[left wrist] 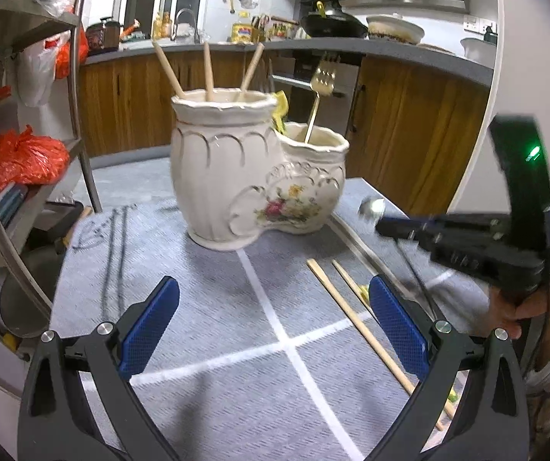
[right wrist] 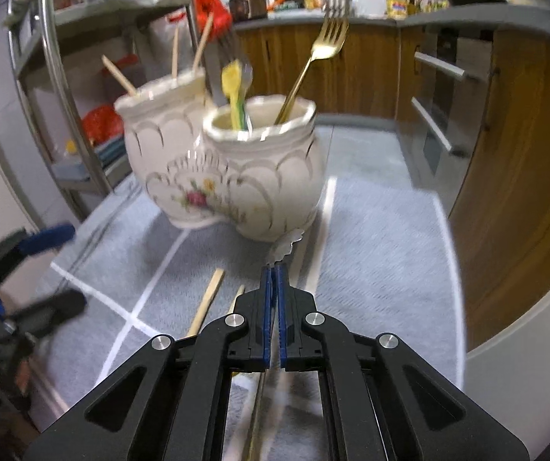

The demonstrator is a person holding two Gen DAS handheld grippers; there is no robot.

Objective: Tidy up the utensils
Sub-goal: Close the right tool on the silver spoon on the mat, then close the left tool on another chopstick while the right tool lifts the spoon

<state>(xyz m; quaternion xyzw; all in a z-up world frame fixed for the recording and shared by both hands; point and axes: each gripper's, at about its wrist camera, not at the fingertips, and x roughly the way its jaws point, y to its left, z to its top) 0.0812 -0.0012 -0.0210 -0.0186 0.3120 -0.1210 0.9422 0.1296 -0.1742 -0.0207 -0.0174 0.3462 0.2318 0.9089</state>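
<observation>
Right tool point(right wrist: 274, 269) is clamped on a silver metal utensil with a scalloped handle end point(right wrist: 288, 244); the handle end sticks out past the blue pads toward the holder, and the shaft runs back under the tool body. Which kind of utensil it is cannot be told. Left tool point(left wrist: 275, 320) is spread wide with nothing between its blue pads, low over the grey cloth-covered surface with white lines point(left wrist: 213, 307).

Two pale wooden chopsticks point(left wrist: 355, 319) lie on the surface near the right side, just beside the left tool's right pad.

Farther off stands the cream ceramic double-pot utensil holder with floral print point(left wrist: 236, 176). The taller left pot has three wooden chopsticks point(left wrist: 208, 71) in it. The shorter right pot holds a gold metal fork point(right wrist: 313, 65) and a yellow plastic utensil point(right wrist: 234, 88), both upright and leaning.
</observation>
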